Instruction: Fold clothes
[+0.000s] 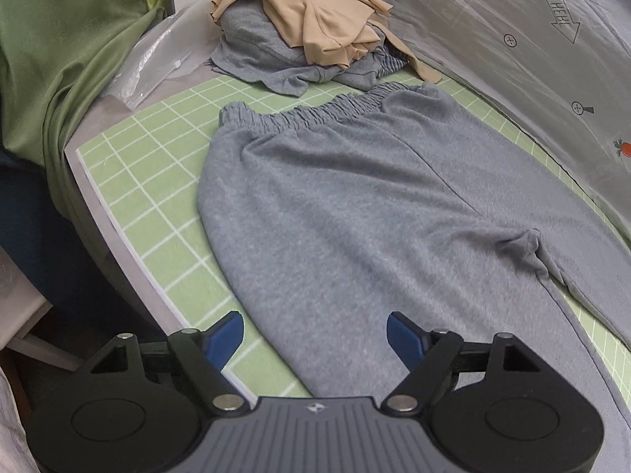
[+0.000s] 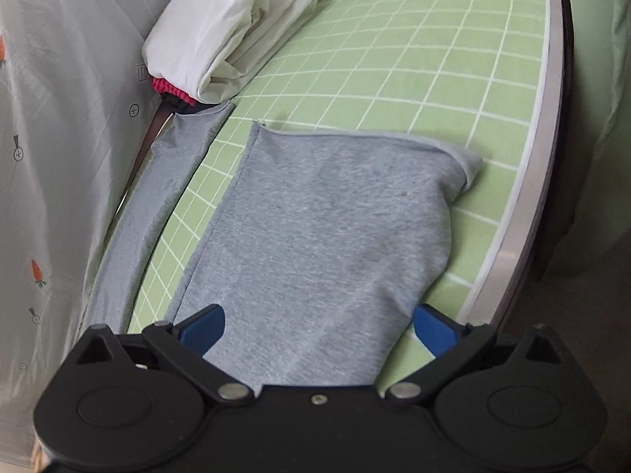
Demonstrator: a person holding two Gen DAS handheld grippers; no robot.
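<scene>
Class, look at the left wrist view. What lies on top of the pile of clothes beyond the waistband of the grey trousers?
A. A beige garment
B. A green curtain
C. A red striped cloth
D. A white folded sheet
A: a crumpled beige garment sits on top of the grey clothes in the pile, just beyond the elastic waistband of the grey trousers spread on the green checked mat.

- The trousers lie flat on the gridded mat, waistband at the far end in the left wrist view; the legs run toward the camera
- Behind the waistband sits a heap of clothes
- A plastic sheet rises along the mat's right side
- In the right wrist view the two leg ends lie apart on the mat; beyond them, against the sheet, rests a folded pile
</scene>
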